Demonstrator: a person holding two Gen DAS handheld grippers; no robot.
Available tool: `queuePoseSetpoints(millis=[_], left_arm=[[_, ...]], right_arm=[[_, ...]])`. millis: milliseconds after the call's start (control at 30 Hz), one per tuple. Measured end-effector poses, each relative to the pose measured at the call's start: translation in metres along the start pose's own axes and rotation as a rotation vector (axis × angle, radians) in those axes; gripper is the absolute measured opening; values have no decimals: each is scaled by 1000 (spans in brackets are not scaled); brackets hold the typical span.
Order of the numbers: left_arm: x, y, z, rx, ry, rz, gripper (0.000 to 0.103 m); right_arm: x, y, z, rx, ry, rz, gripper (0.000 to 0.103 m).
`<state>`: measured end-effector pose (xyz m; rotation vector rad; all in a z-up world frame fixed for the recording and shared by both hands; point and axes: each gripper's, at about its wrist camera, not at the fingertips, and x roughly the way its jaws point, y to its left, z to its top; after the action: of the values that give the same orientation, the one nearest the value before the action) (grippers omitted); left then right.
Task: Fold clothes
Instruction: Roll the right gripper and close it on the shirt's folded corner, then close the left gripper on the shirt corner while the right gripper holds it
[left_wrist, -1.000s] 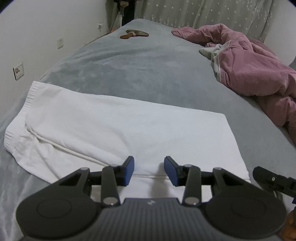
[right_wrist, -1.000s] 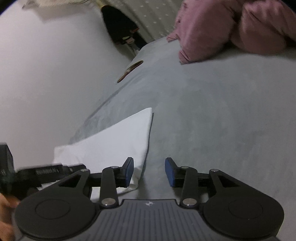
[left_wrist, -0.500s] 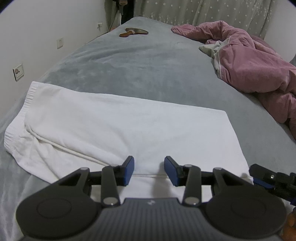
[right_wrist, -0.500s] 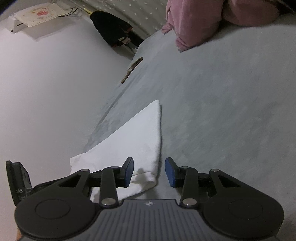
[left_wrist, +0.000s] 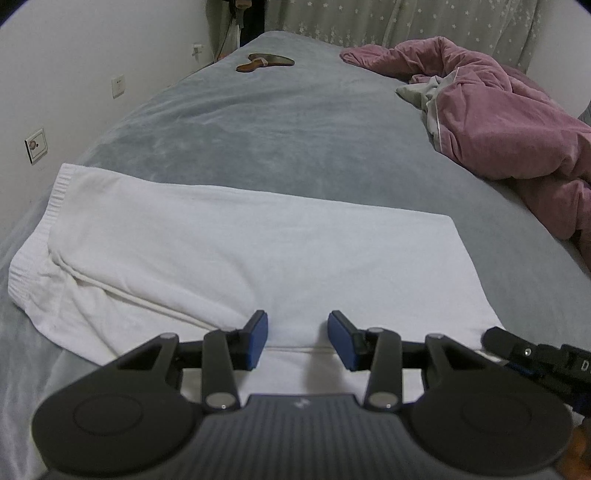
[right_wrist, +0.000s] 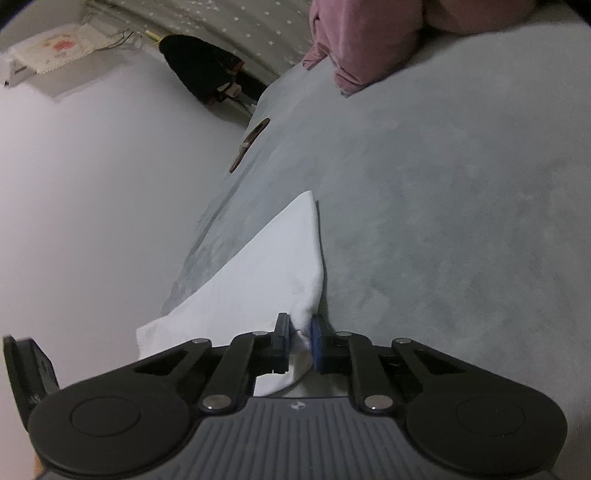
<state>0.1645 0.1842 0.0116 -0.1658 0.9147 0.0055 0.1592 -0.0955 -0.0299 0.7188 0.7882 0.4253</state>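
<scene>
White trousers (left_wrist: 236, 243) lie folded lengthwise on the grey bed (left_wrist: 295, 122), waistband at the left, leg ends at the right. My left gripper (left_wrist: 297, 339) hovers open over the near edge, at about mid-length, with nothing between its blue pads. The right gripper's black body (left_wrist: 535, 354) shows at the trousers' near right corner in the left wrist view. In the right wrist view my right gripper (right_wrist: 300, 341) is shut on the near corner of the white trousers (right_wrist: 266, 280), and cloth bunches between the pads.
A crumpled pink garment (left_wrist: 509, 122) with a grey piece lies on the right side of the bed. A brown object (left_wrist: 264, 62) rests near the far end. A white wall with sockets (left_wrist: 36, 146) runs along the left. Curtains hang behind.
My right gripper went from open beside the trouser corner to shut on it. The left gripper stayed open over the near edge with only slight camera drift.
</scene>
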Motion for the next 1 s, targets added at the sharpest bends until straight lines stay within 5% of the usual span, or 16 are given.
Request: queuePoseSetpoints(millis=[567, 1000], left_arm=[[-9, 44, 13, -210, 3, -110, 41], [-25, 93, 19, -373, -55, -157, 42]], right_arm=[[-4, 68, -6, -315, -135, -95, 13], [18, 130, -31, -517, -177, -83, 13]])
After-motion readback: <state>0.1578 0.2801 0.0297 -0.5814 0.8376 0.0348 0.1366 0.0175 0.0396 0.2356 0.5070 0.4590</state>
